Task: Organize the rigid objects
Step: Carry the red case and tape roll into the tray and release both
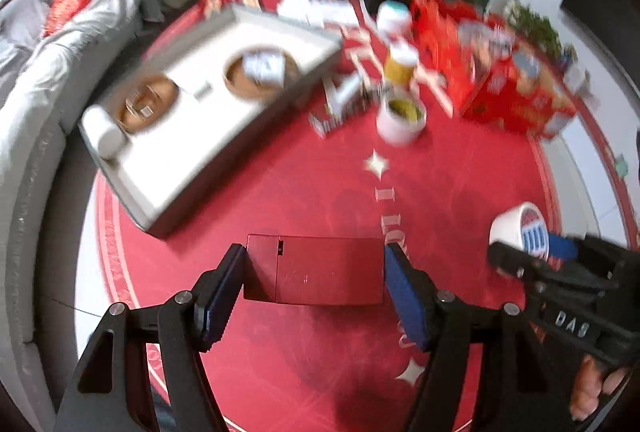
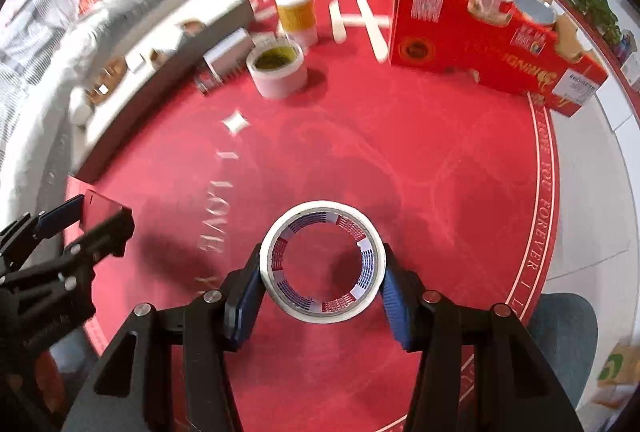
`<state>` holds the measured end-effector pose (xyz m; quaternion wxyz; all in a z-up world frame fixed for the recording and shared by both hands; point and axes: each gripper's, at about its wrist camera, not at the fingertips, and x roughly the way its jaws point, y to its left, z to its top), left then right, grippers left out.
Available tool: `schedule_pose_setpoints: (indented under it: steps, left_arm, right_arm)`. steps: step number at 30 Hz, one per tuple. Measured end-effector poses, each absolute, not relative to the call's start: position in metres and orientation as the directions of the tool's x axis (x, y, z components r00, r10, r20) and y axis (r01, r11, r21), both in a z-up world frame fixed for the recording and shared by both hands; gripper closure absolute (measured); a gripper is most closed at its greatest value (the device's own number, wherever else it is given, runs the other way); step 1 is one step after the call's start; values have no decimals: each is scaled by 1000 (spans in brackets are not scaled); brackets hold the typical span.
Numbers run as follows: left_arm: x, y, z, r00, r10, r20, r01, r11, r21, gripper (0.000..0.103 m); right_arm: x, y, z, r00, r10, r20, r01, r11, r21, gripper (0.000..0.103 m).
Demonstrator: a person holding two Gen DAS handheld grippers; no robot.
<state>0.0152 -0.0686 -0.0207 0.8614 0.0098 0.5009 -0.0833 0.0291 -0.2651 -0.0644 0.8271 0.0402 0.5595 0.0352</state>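
The left gripper [image 1: 315,274] has its fingers closed on the short ends of a flat red box [image 1: 316,269], held low in the centre of the left wrist view above the red table [image 1: 280,172]; gripping across the length keeps the flat box level and stops it from pivoting. The right gripper [image 2: 322,282] pinches a white tape roll [image 2: 322,261] by its outer wall, the hole facing the camera, at the lower centre of the right wrist view, so the pads [image 2: 394,306] bear on the stiff rim rather than the open core. Both things appear lifted clear of the cloth, likely in transit. The grey tray [image 1: 160,216] at the upper left and the red carton [image 2: 472,44] at the upper right already hold items, so either may be the destination; the motion blur leaves that undecided.
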Motion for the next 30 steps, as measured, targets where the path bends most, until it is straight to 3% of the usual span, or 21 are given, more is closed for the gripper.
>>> schedule_pose_setpoints:
  steps: [16, 24, 30]
  left_arm:
    - [15, -26, 168, 786, -106, -609, 10, 987, -158, 31]
    - [12, 2, 247, 886, -10, -464, -75, 983, -165, 31]
    - [13, 31, 277, 910, 71, -409, -153, 973, -171, 31]
  right_arm:
    - [48, -203, 85, 627, 282, -726, -163, 959, 232, 49]
    - [70, -162, 185, 755, 326, -569, -254, 945, 205, 49]
    - [79, -135, 223, 770, 379, -513, -315, 925, 212, 49]
